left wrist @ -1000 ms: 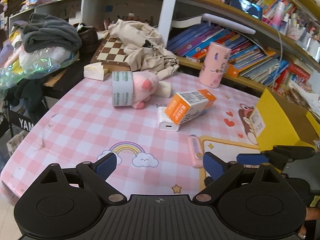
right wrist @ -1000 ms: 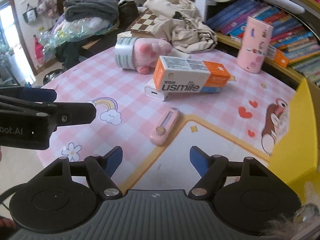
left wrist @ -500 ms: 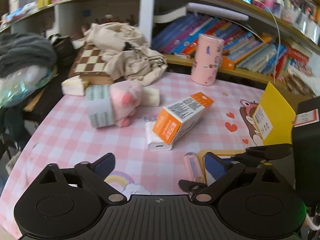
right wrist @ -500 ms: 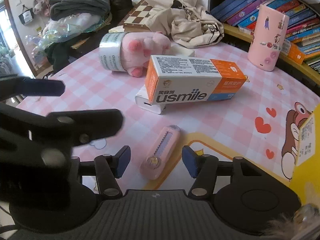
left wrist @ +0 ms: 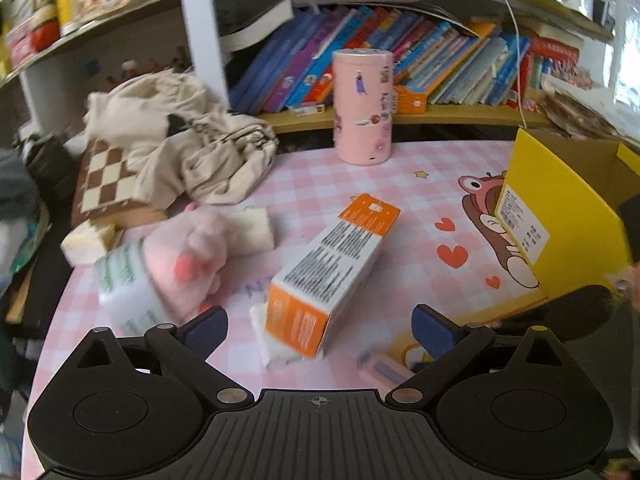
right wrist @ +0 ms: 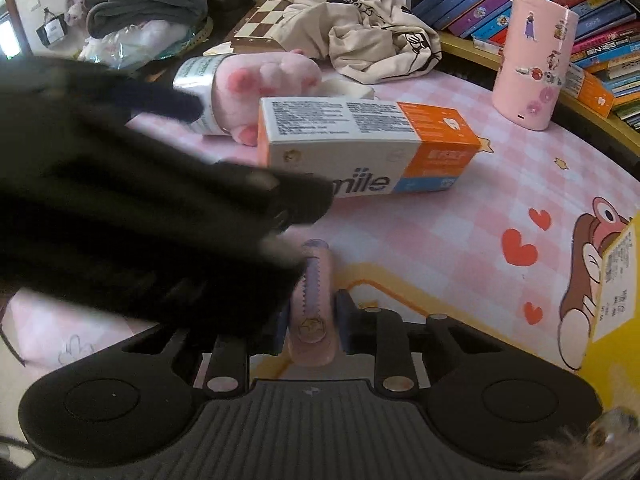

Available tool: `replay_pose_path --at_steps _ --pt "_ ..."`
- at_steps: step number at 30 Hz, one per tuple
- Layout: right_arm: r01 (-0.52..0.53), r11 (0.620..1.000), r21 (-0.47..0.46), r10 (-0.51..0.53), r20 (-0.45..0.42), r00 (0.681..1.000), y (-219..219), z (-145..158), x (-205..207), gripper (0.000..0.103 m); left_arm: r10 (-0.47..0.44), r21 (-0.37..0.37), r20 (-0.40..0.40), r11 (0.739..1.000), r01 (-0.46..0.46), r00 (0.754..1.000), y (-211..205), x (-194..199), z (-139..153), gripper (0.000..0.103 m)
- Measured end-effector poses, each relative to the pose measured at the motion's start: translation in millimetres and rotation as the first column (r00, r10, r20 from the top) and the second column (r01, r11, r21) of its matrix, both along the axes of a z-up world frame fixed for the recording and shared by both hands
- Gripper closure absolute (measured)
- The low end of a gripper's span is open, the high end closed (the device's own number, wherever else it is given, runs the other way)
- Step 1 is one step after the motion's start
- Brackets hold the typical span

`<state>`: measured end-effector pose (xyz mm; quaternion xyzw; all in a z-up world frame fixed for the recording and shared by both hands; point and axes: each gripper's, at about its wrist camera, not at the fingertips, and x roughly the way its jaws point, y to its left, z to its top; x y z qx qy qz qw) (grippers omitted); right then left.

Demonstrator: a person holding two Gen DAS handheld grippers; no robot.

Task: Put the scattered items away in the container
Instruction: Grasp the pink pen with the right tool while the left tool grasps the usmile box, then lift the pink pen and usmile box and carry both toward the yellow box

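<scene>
Clamped between the blue-padded fingers of the right gripper [right wrist: 312,322] is a small pink plastic utility knife [right wrist: 314,300], which lies flat on the pink checked tablecloth [right wrist: 460,216] at the yellow border of a printed panel; its slider strip runs forward between the pads, and its rounded rear end sits just below them. The left gripper [left wrist: 319,325] is held spread wide, nothing between its fingers, and is poised low over the near end of a white and orange cardboard toothbrush box [left wrist: 332,276]. That box is tilted, its near end propped on a white rectangular charger block [left wrist: 276,350]. In the right wrist view the left gripper is seen as a large blurred black shape crossing the left half of the frame and hiding part of the box's lettering. Beside the box, to the left, a pink plush toy [left wrist: 188,256] is seen pushed into a roll of printed white tape [left wrist: 128,292]. Behind them are a wooden chessboard [left wrist: 104,180] and crumpled beige cloth [left wrist: 188,148]. A pink cylindrical tin with stickers [left wrist: 363,106] stands upright near the bookshelf. At the right edge a yellow cardboard box [left wrist: 560,216] with a white label is placed, well apart from the knife.
</scene>
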<state>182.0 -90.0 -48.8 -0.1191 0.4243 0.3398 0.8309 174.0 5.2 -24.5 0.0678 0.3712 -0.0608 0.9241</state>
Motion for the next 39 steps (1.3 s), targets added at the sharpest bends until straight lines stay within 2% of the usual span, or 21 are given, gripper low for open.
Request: replay_pose_path --at_steps 10,12,15,18,25,28,29,32,39 --pt "-0.001 1.0 -0.004 0.0 -0.024 1.0 -22.6 1.1 -9.4 0.079 -0.092 0.108 -0.007 0.99 0.093 0.996 -17.3 40.6 -6.4 0.004" --pt "0.006 1.0 0.002 -0.006 -0.033 0.999 -25.8 0.8 -9.0 0.079 -0.11 0.141 -0.018 0.984 0.111 0.994 -22.5 47.4 -10.1 0.005" --pt "0.012 1.0 0.007 -0.012 -0.039 0.999 -29.0 0.0 -8.4 0.079 -0.131 0.15 -0.048 0.979 0.137 0.99 -26.6 55.8 -16.4 0.005" --pt "0.014 1.0 0.01 -0.013 -0.041 0.999 -30.0 -0.4 -7.7 0.079 -0.138 0.152 -0.079 0.977 0.149 0.987 -28.3 61.4 -23.2 0.012" --pt "0.024 1.0 0.006 -0.024 -0.036 0.999 -34.0 -0.1 -6.4 0.079 -0.121 0.134 -0.121 0.981 0.137 0.985 -24.5 68.8 -33.6 0.043" --pt "0.024 1.0 -0.002 -0.024 -0.029 0.999 -34.6 -0.1 -6.1 0.079 -0.127 0.109 -0.131 0.984 0.141 0.983 -21.5 71.0 -34.2 0.051" --pt "0.023 1.0 -0.005 -0.023 -0.027 0.999 -34.5 -0.2 -6.4 0.079 -0.131 0.101 -0.134 0.984 0.145 0.982 -21.3 71.3 -34.4 0.058" --pt "0.023 1.0 -0.006 -0.023 -0.027 0.999 -34.8 -0.4 -6.4 0.079 -0.13 0.078 -0.133 0.987 0.142 0.983 -20.7 70.5 -34.4 0.063" --pt "0.046 0.999 0.006 -0.046 -0.047 0.998 -39.0 0.7 -5.3 0.08 -0.115 -0.035 -0.097 0.993 0.112 0.989 -15.4 51.7 -15.7 0.065"
